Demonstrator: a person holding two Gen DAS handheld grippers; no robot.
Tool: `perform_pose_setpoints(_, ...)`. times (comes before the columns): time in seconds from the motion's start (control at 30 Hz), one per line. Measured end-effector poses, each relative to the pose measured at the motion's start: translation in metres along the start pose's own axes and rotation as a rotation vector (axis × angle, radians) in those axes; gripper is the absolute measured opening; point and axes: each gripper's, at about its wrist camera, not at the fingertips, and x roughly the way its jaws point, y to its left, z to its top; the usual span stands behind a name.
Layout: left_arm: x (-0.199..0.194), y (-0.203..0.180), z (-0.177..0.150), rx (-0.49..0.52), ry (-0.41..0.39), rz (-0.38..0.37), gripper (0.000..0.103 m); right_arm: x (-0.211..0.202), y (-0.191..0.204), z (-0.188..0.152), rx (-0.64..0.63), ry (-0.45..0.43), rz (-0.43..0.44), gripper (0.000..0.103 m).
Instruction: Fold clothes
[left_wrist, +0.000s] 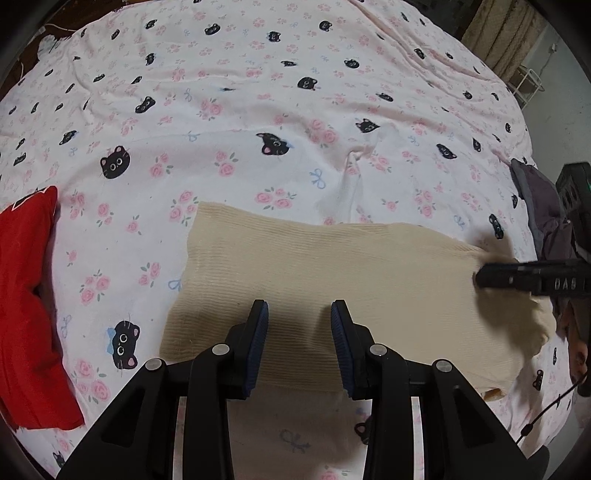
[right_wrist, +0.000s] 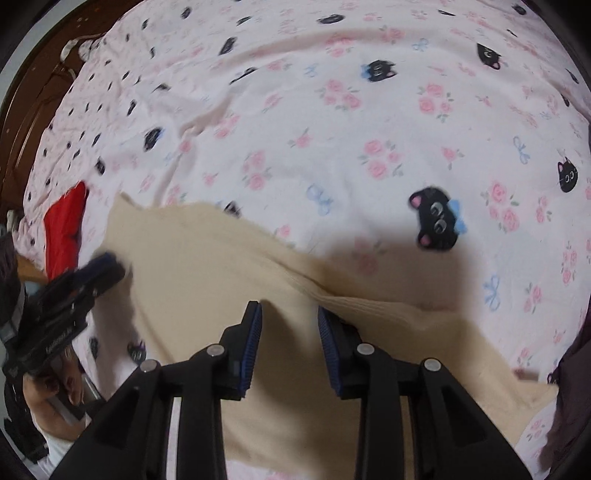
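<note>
**Sweater half-folded on the bed**

Left wrist view: the beige sweater lies flat on the bed, a red garment well to its left. The left claw hovers over it, jaws apart.

Right wrist view: the right claw is likewise apart and empty above the sweater's raised fold. Judging by this, the next move calls for gripping an edge.

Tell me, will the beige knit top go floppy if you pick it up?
Probably floppy: the beige knit top lies limp, following the sheet. Its ribbed knit likely grips rather than slips. It would likely droop from an open hand-held gripper pinch.
</note>
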Motion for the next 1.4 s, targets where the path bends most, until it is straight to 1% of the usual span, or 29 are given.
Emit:
perform_pose_setpoints(0.07,0.002,0.001,0.000,-0.001,0.005,-0.002,0.031,0.000,-0.007,0.009,0.032,-0.018,0.003,0.033)
perform_pose_setpoints(0.13,0.003,0.001,0.000,-0.002,0.008,-0.003,0.031,-0.005,-0.013,0.018,0.054,-0.055,-0.013,0.033)
perform_pose_setpoints(0.23,0.002,0.002,0.000,-0.005,0.006,-0.009,0.031,-0.014,-0.016,0.026,0.077,-0.091,-0.011,0.033)
perform_pose_setpoints(0.4,-0.007,0.012,0.002,-0.025,-0.010,-0.026,0.031,-0.034,-0.010,0.021,0.068,-0.142,0.029,0.033)
perform_pose_setpoints(0.57,-0.019,0.035,-0.002,-0.041,-0.023,-0.018,0.031,-0.060,-0.019,-0.009,0.087,-0.191,0.076,0.034)
perform_pose_setpoints(0.67,-0.023,0.048,-0.006,-0.051,-0.016,-0.015,0.031,-0.076,-0.034,-0.033,0.118,-0.222,0.089,0.034)
perform_pose_setpoints(0.73,-0.025,0.055,-0.010,-0.061,-0.012,-0.027,0.031,-0.085,-0.047,-0.051,0.142,-0.242,0.093,0.034)
perform_pose_setpoints(0.83,-0.028,0.066,-0.015,-0.085,-0.010,-0.069,0.031,-0.095,-0.063,-0.076,0.177,-0.262,0.094,0.034)
perform_pose_setpoints(0.97,-0.032,0.086,-0.018,-0.159,-0.021,-0.118,0.031,-0.093,-0.074,-0.104,0.217,-0.262,0.110,0.034)
perform_pose_setpoints(1.07,-0.032,0.099,-0.020,-0.216,-0.017,-0.186,0.031,-0.090,-0.078,-0.122,0.230,-0.260,0.101,0.034)
perform_pose_setpoints(1.13,-0.027,0.102,-0.021,-0.241,0.001,-0.247,0.031,-0.087,-0.079,-0.133,0.239,-0.258,0.100,0.034)
perform_pose_setpoints(1.17,-0.023,0.102,-0.021,-0.248,0.013,-0.262,0.031,-0.086,-0.080,-0.137,0.244,-0.257,0.105,0.034)
perform_pose_setpoints(1.2,-0.019,0.102,-0.021,-0.253,0.027,-0.271,0.031,-0.085,-0.081,-0.141,0.249,-0.256,0.111,0.034)
perform_pose_setpoints(1.27,-0.011,0.099,-0.020,-0.246,0.042,-0.259,0.031,-0.083,-0.082,-0.147,0.255,-0.254,0.115,0.034)
perform_pose_setpoints(1.4,-0.003,0.102,-0.016,-0.259,0.041,-0.276,0.031,-0.082,-0.080,-0.155,0.252,-0.252,0.113,0.034)
